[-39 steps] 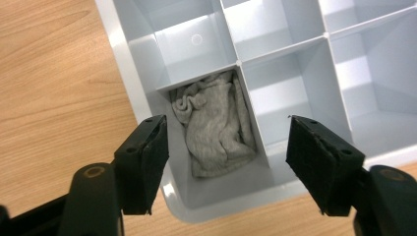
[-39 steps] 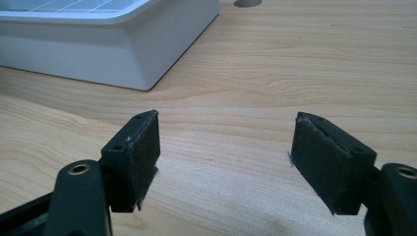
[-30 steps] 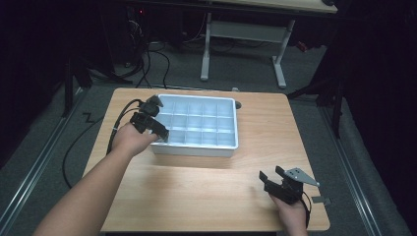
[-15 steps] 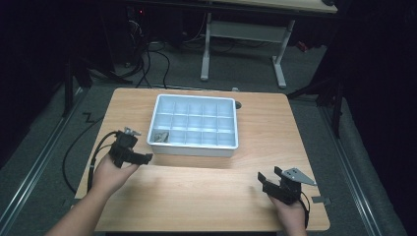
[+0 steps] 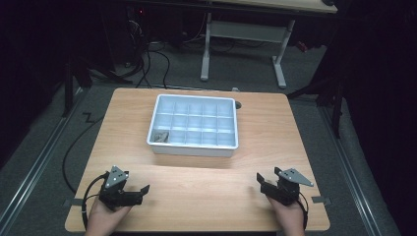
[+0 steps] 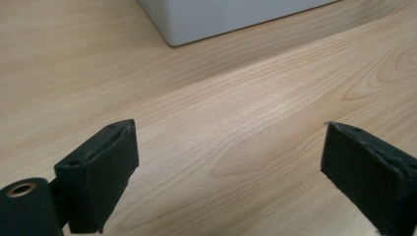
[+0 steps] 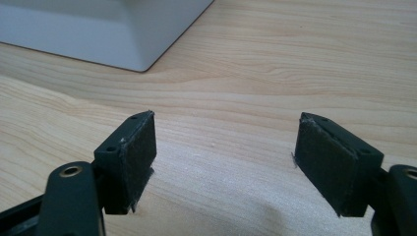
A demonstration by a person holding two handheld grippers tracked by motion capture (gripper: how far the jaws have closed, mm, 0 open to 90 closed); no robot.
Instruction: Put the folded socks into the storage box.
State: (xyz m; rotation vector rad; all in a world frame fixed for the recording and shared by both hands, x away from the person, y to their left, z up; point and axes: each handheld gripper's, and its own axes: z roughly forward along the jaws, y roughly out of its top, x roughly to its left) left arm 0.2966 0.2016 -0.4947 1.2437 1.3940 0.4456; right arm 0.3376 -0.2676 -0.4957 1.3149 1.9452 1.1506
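Tray (image 5: pixel 193 123), white and split into small compartments, sits mid-table in my high view; something small and dark lies in its near-left compartment (image 5: pixel 160 136). My left gripper (image 5: pixel 140 191) rests at the near-left corner of the wooden table (image 5: pixel 196 196), my right gripper (image 5: pixel 260 181) at the near-right, both well apart from the tray.

My left gripper view has the jaws spread wide over bare wood, a tray corner (image 6: pixel 172 29) ahead.

My right gripper view shows jaws likewise spread, nothing between them, the tray's corner (image 7: pixel 142 54) up left.
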